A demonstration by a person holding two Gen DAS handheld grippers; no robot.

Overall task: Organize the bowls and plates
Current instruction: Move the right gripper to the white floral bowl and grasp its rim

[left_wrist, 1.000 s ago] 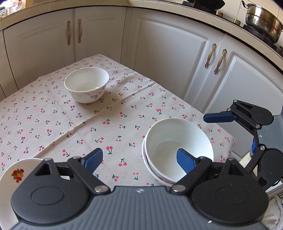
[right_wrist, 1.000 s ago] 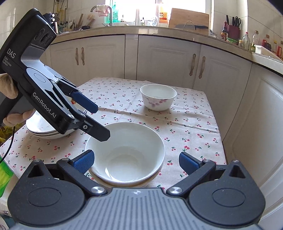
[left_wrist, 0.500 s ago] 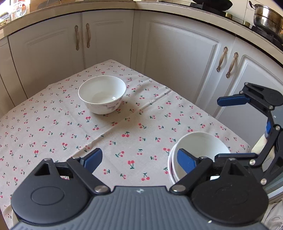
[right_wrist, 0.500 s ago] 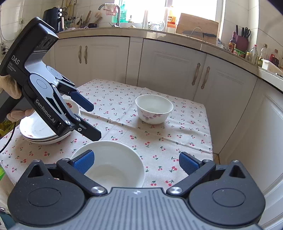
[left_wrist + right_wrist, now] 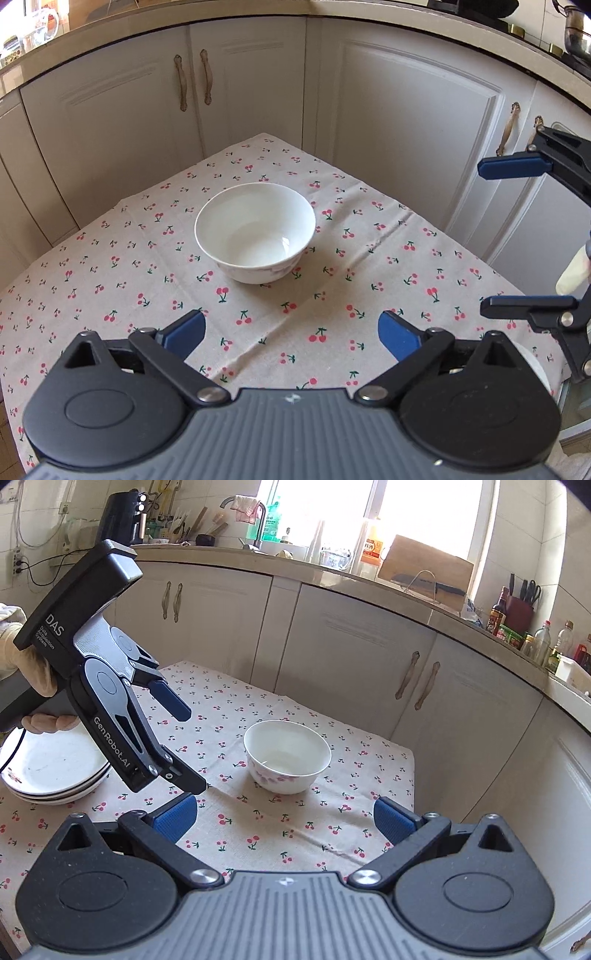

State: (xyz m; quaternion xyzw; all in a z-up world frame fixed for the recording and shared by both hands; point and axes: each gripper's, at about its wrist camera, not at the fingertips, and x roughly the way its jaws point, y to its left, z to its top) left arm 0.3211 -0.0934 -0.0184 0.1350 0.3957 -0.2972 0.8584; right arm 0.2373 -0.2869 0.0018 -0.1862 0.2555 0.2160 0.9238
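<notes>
Both grippers wide open above the desk
Left gripper (image 5: 291, 332) and right gripper (image 5: 282, 818) fingers spread, holding nothing. White bowl (image 5: 255, 232) sits at twelve o'clock; stacked plates (image 5: 55, 768) near the desk's nine o'clock edge.

White bowl (image 5: 255, 232) with pink floral print, upright and empty, sits mid-table; stack of white plates (image 5: 55, 771) lies well apart at table edge.
</notes>
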